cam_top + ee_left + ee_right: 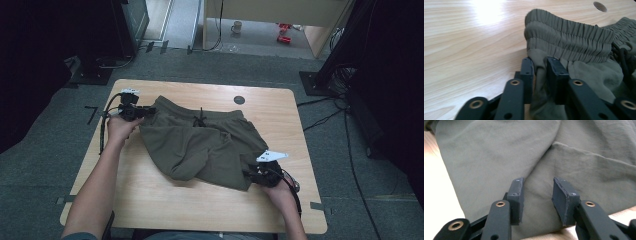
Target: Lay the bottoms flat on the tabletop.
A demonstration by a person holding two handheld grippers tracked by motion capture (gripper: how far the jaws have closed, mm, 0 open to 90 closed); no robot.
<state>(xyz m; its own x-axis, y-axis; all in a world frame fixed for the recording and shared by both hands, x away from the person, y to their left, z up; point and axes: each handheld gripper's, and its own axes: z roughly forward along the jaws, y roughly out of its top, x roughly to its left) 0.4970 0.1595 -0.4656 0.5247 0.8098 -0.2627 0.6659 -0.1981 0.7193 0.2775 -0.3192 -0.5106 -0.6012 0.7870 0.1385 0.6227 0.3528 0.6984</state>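
Note:
Olive-green shorts point(200, 145) lie rumpled on the wooden table point(150, 200), elastic waistband toward the far side with a dark drawstring point(200, 120). My left gripper point(142, 112) is at the waistband's left end. In the left gripper view the gathered waistband point(569, 37) stands just ahead, and a fold of fabric below it sits loosely between the parted jaws of the left gripper point(541, 67). My right gripper point(252, 175) is at the shorts' near right corner. In the right gripper view it point(537, 187) is open over smooth fabric point(499, 152), nothing pinched.
A round cable hole point(239, 99) sits in the table beyond the waistband. Bare wood lies along the near edge and left side. On the floor beyond are a mug point(236, 26), red items point(284, 32) and cables point(330, 115) at the right.

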